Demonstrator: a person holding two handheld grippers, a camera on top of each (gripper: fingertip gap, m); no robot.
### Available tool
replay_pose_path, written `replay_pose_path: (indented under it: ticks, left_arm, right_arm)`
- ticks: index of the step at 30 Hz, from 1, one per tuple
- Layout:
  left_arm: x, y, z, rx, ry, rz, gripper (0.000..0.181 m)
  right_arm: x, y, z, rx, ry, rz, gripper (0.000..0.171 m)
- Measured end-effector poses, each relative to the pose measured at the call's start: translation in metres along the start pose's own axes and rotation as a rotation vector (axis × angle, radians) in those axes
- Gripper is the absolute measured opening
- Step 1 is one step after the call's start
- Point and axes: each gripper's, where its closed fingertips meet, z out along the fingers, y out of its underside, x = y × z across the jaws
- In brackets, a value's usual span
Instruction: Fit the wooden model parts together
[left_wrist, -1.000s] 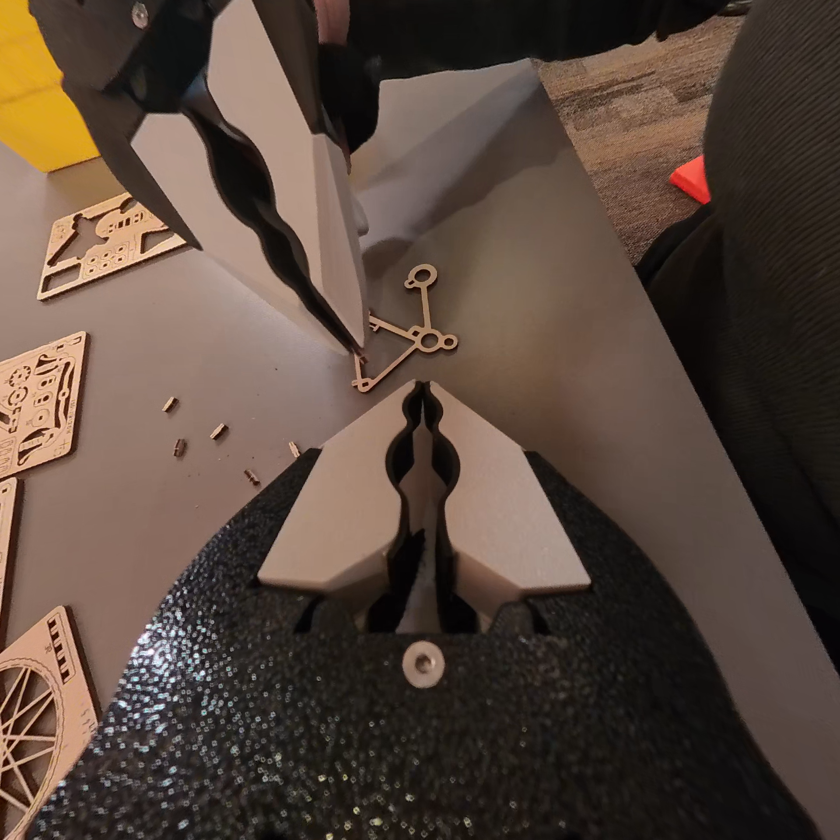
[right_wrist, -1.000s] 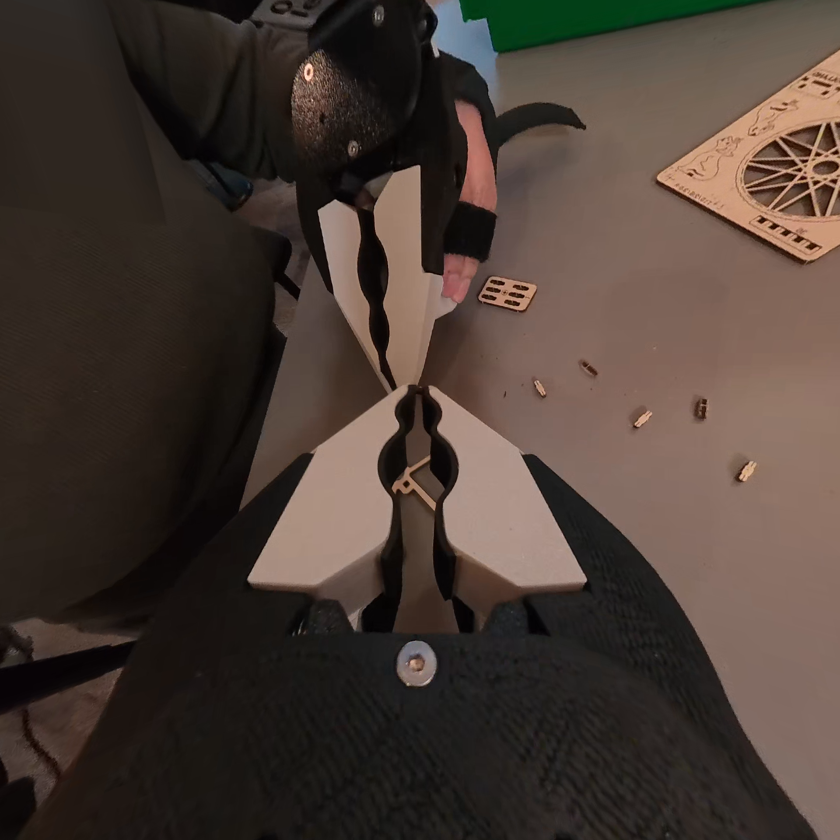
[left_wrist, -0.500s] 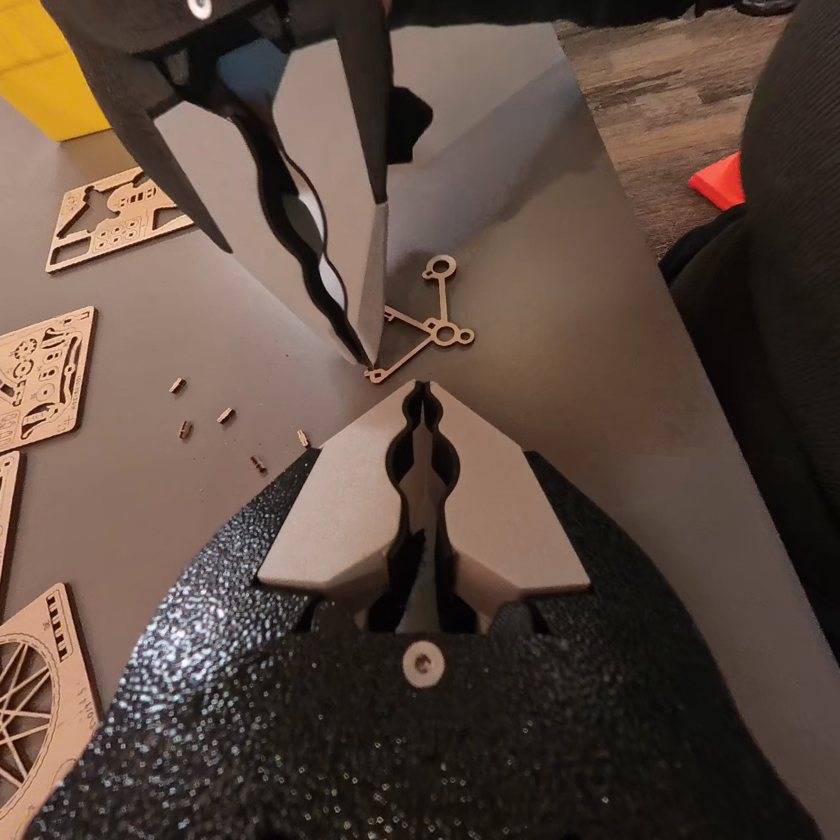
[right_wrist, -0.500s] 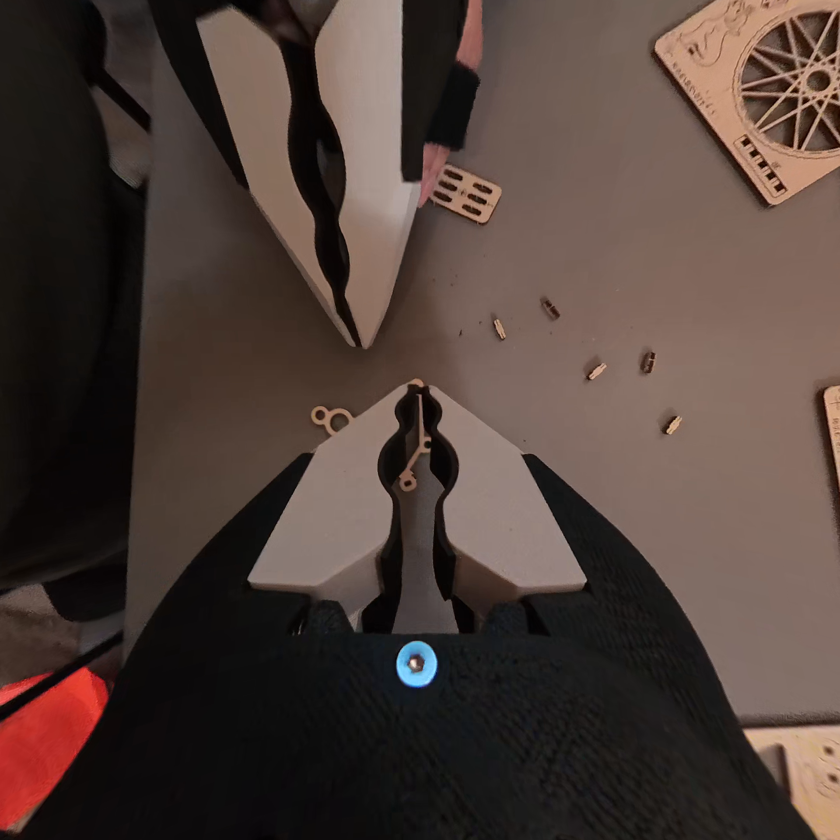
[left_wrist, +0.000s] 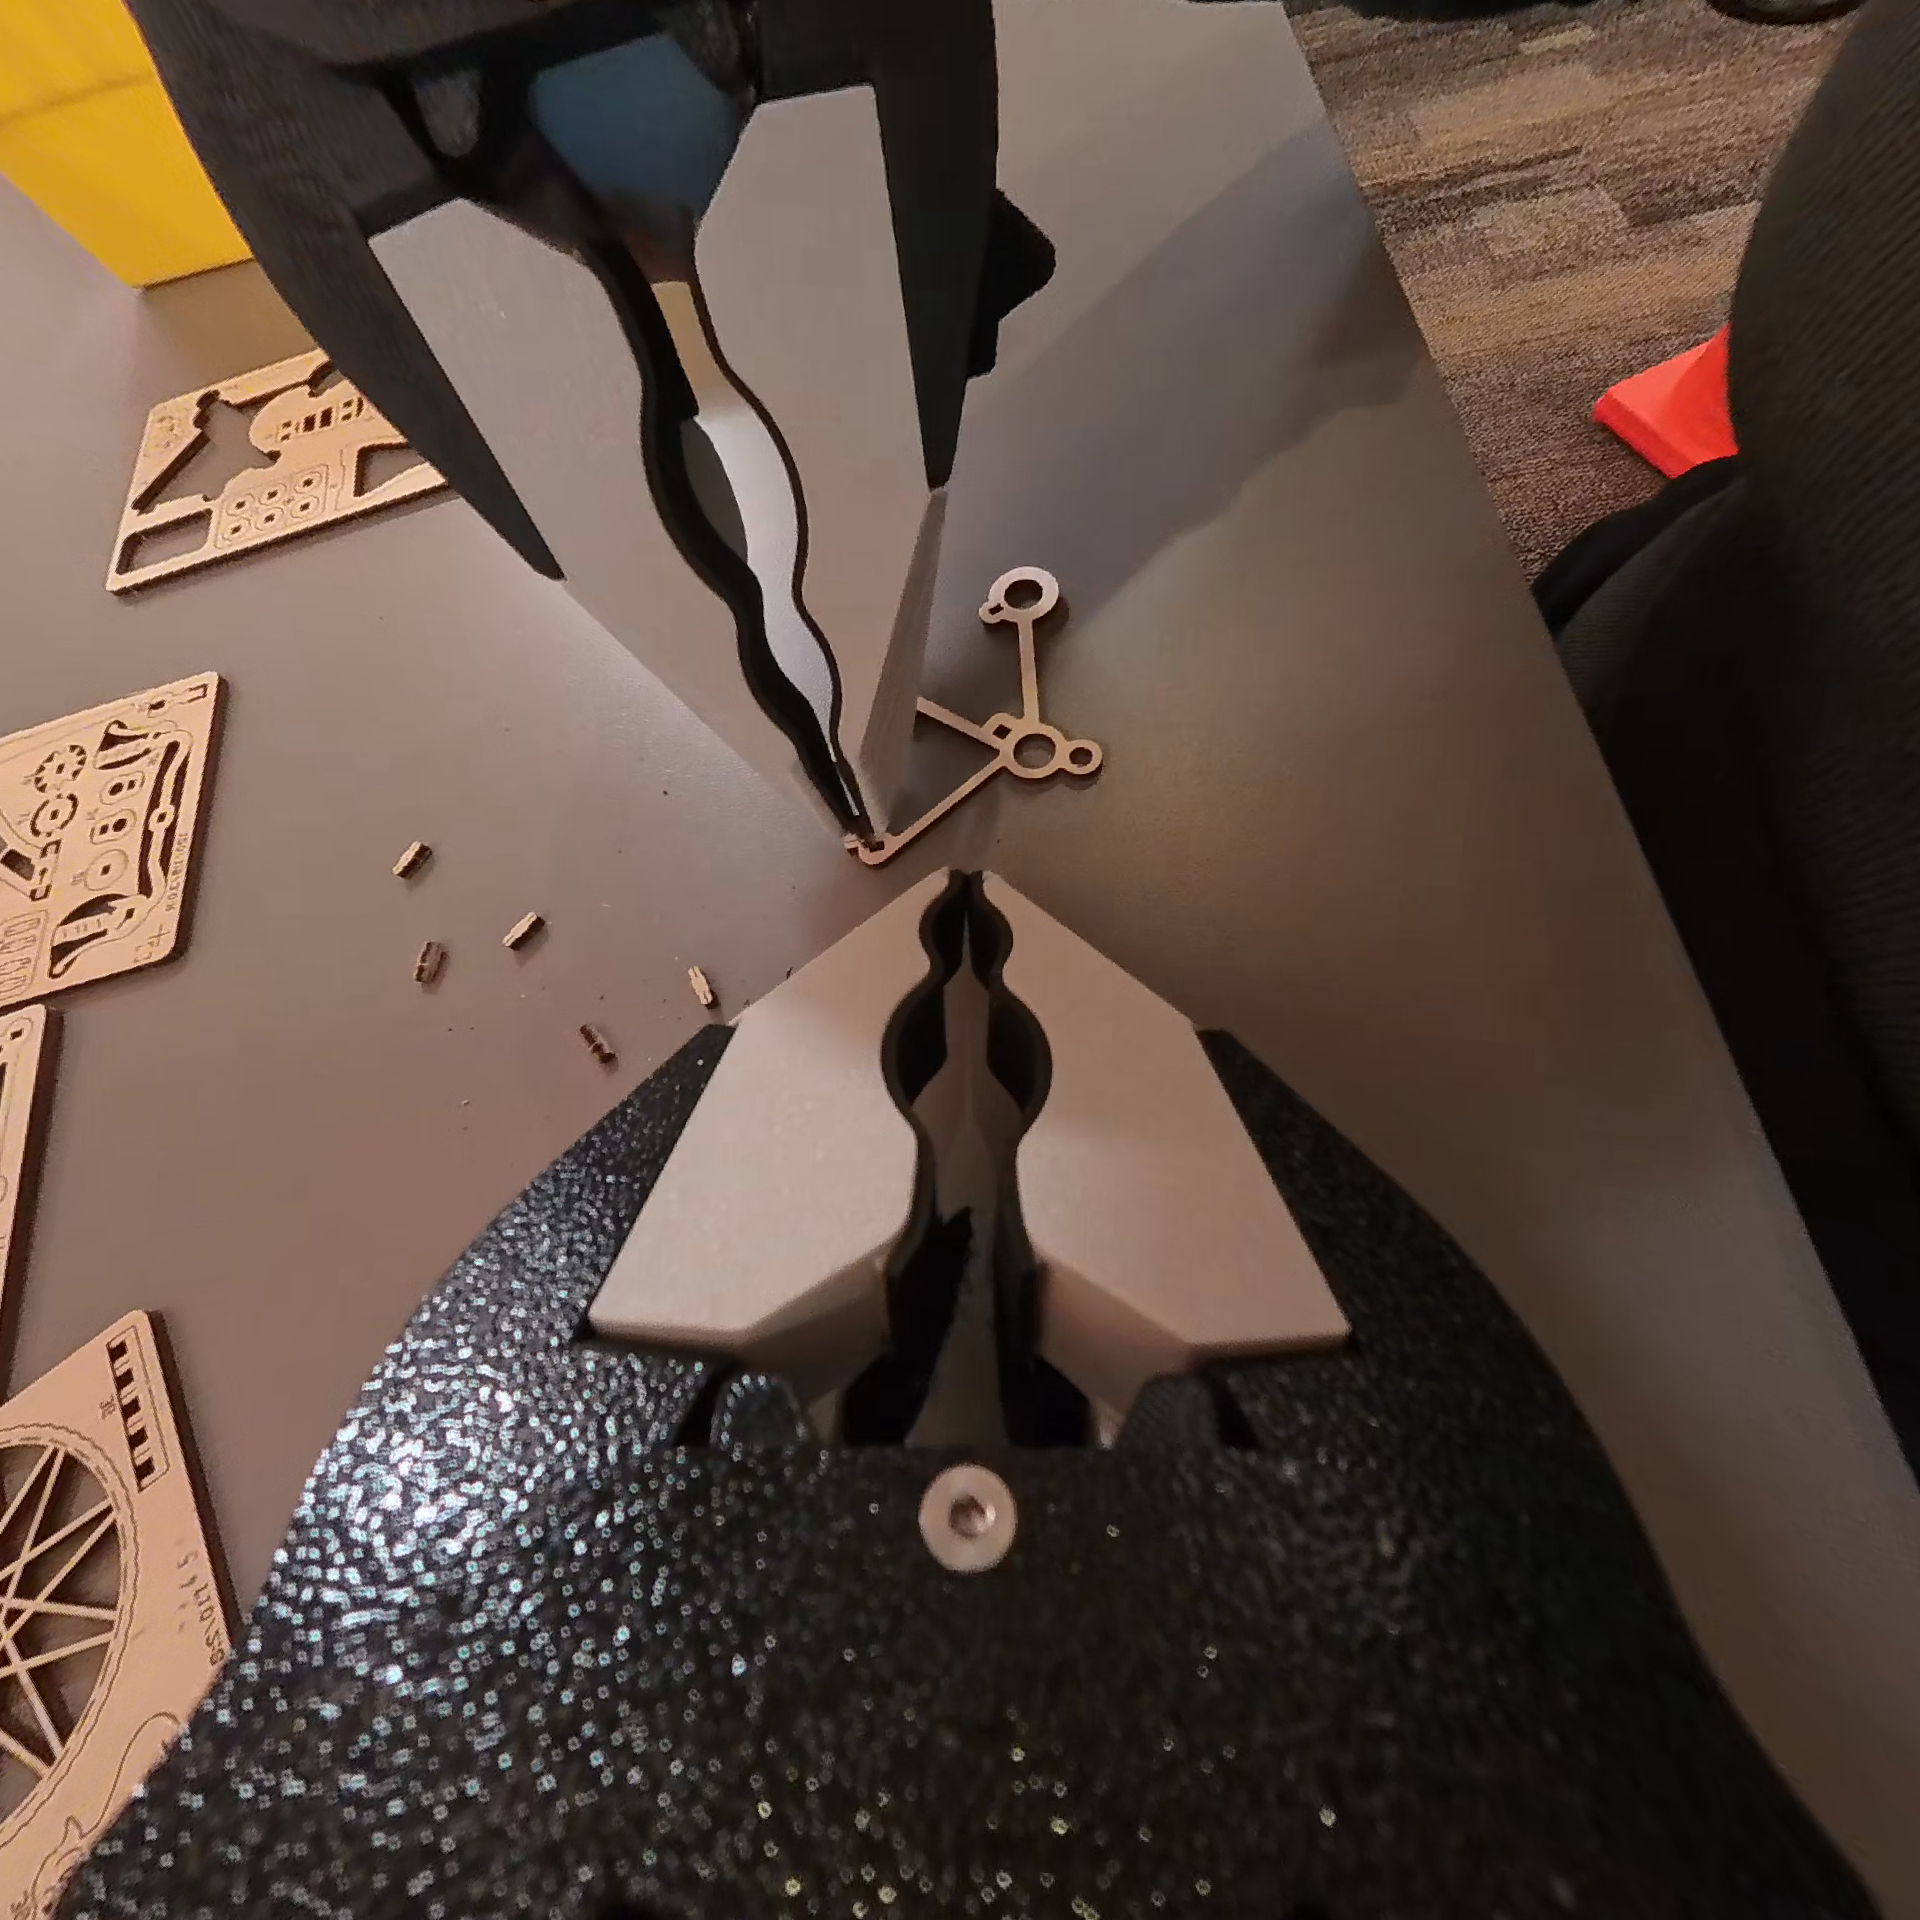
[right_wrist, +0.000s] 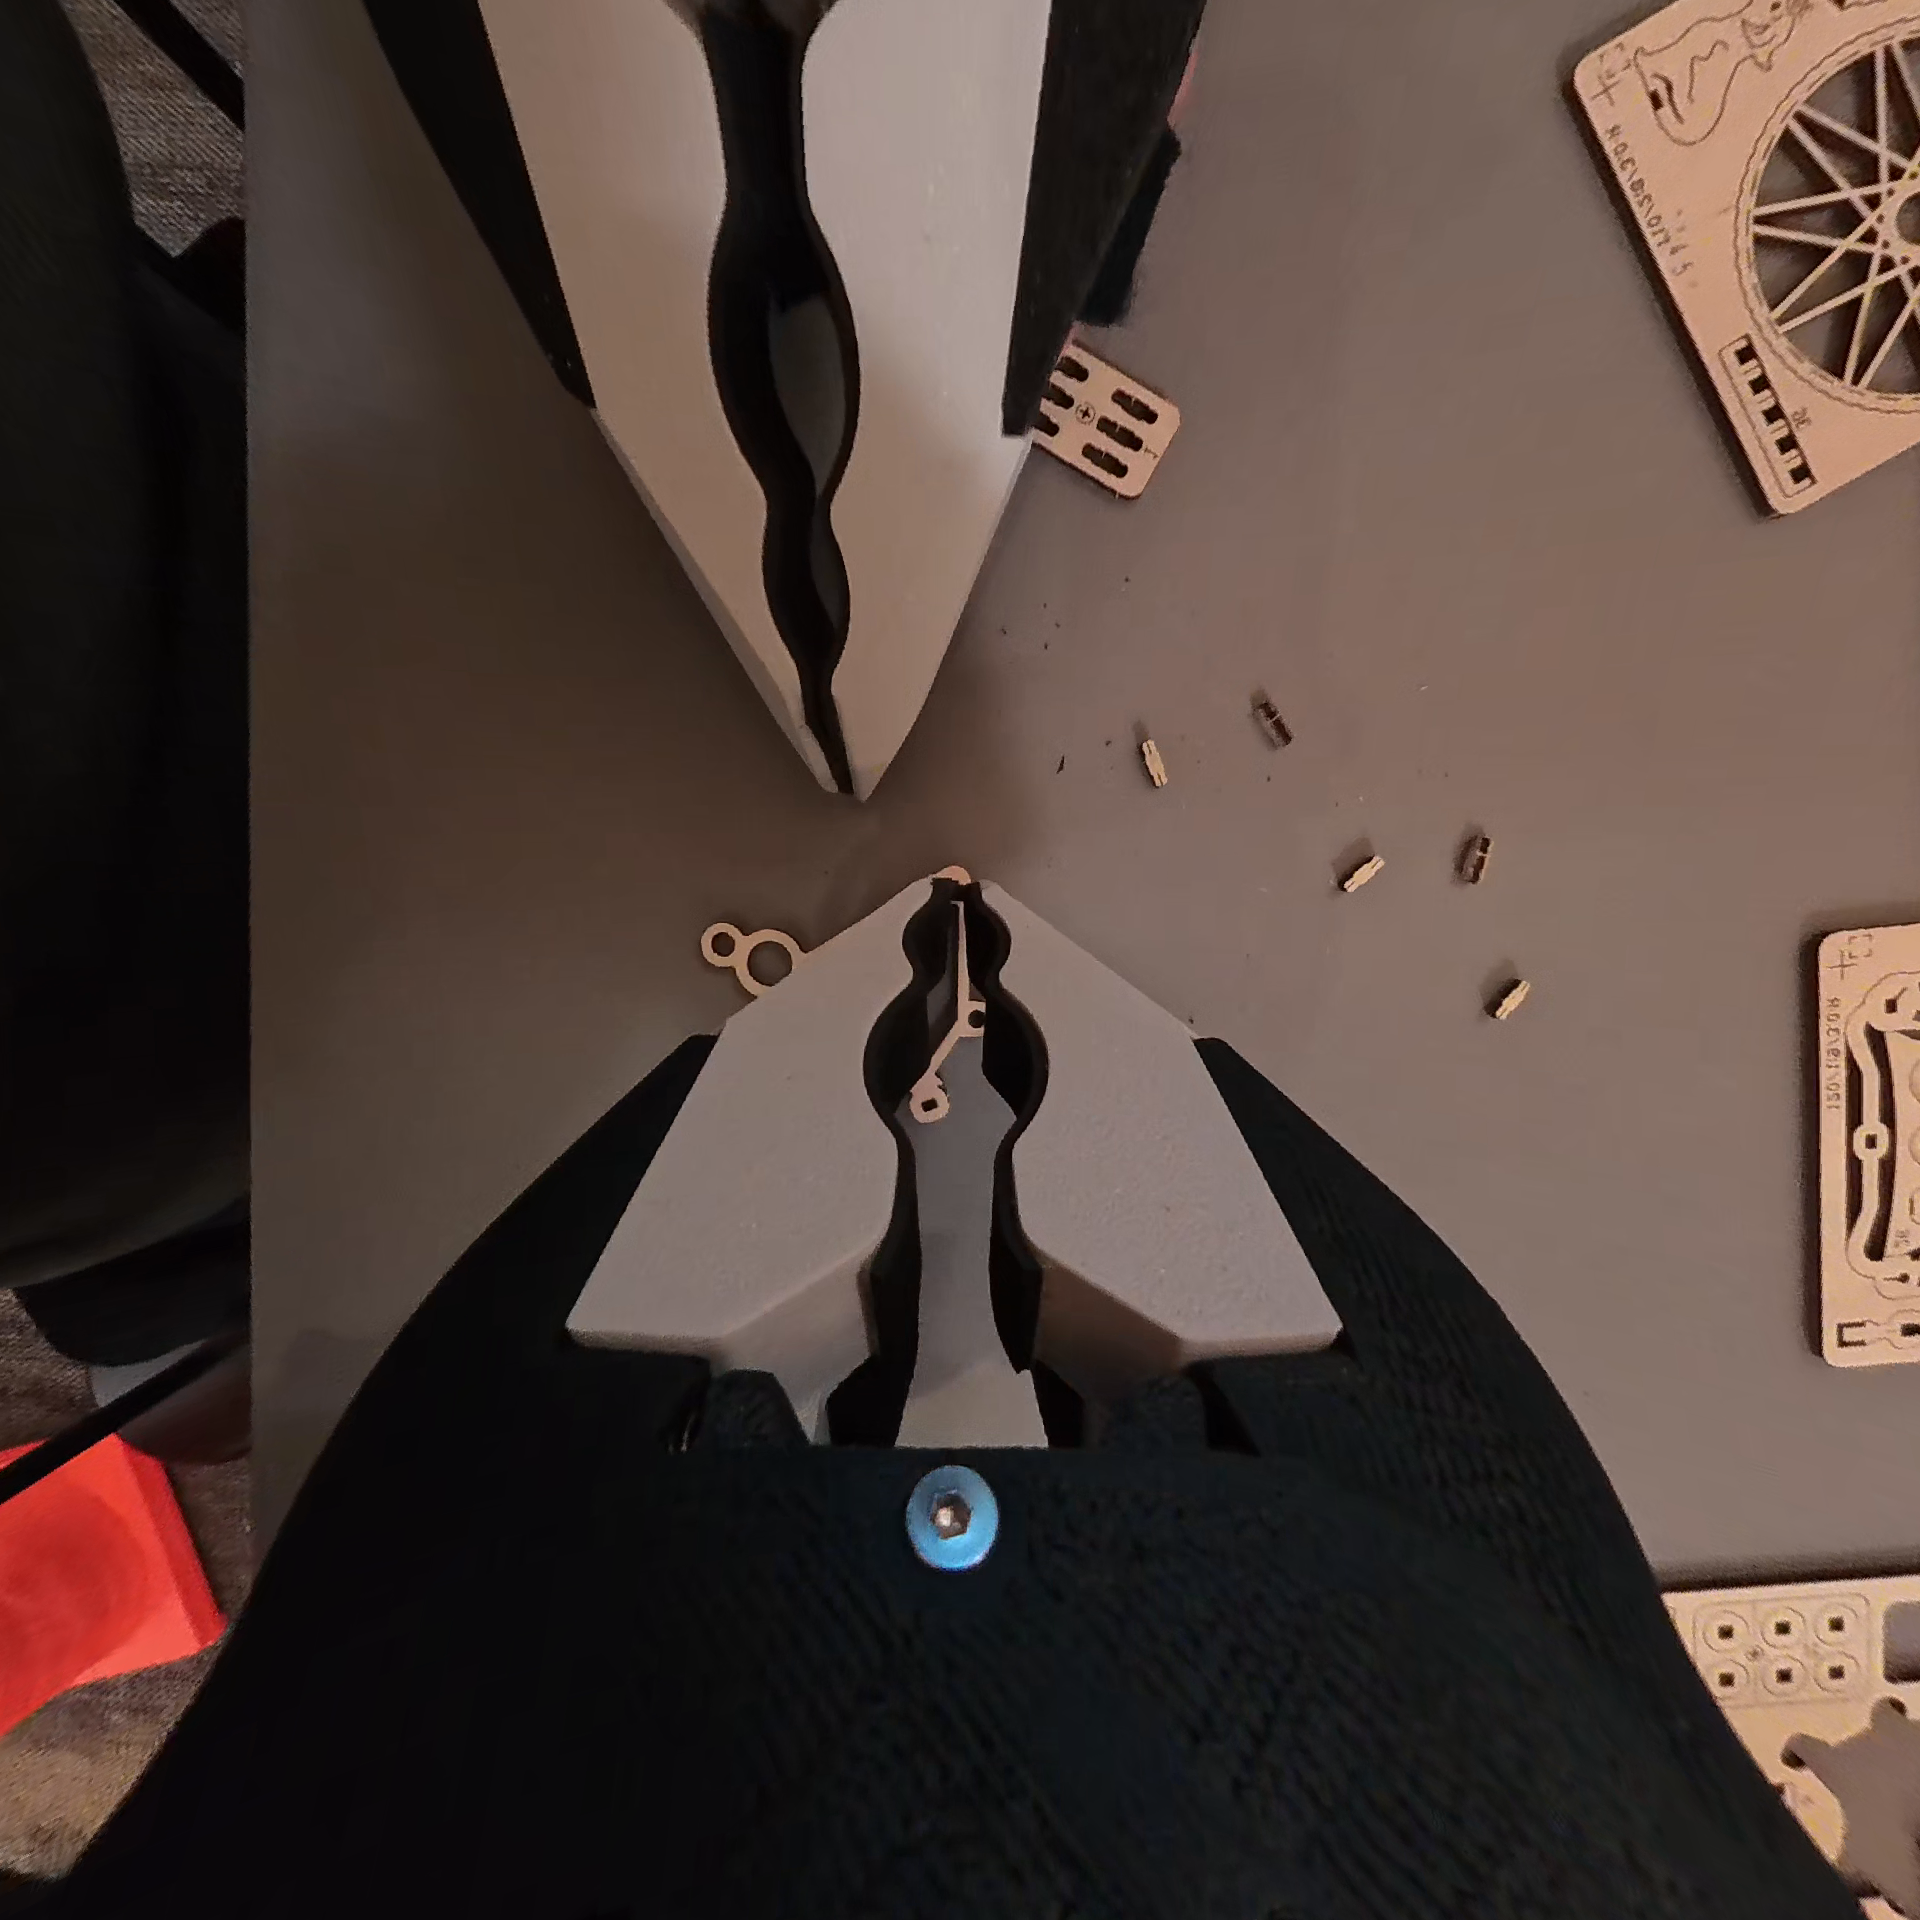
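Observation:
A thin wooden frame piece with ring ends lies flat on the grey table. My right gripper comes down steeply from above and is shut at the piece's near corner, pinching its side strut. In the right wrist view that strut shows through the finger gap behind the right gripper's tips, and the piece's double ring sticks out to the left. My left gripper is shut and empty, its tips just short of the same corner. It enters the right wrist view from the top.
Several small wooden pegs lie scattered beside the grippers. Cut-out wooden sheets lie around: a wheel sheet, a small slotted plate and others. A yellow box stands behind. The table edge and a person's dark clothing are close by. Left and right tips are no more than a few centimetres apart.
My right gripper has swung from a slant to nearly upright over the piece's corner. The left gripper has backed off a little. The frame piece has barely shifted on the table.

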Motion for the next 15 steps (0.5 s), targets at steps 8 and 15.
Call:
replay_pose_path:
  ticks: [8,15]
  left_arm:
    - [0.0004,0.0003,0.0004,-0.002,0.001,0.002,0.000]
    - [0.0007,-0.0002,0.0003,-0.001,0.001,0.004,0.000]
  right_arm:
    - [-0.0013,-0.0006,0.0004,-0.014,-0.002,-0.015,0.001]
    - [-0.0030,-0.0015,-0.0005,-0.022,0.001,-0.026,0.001]
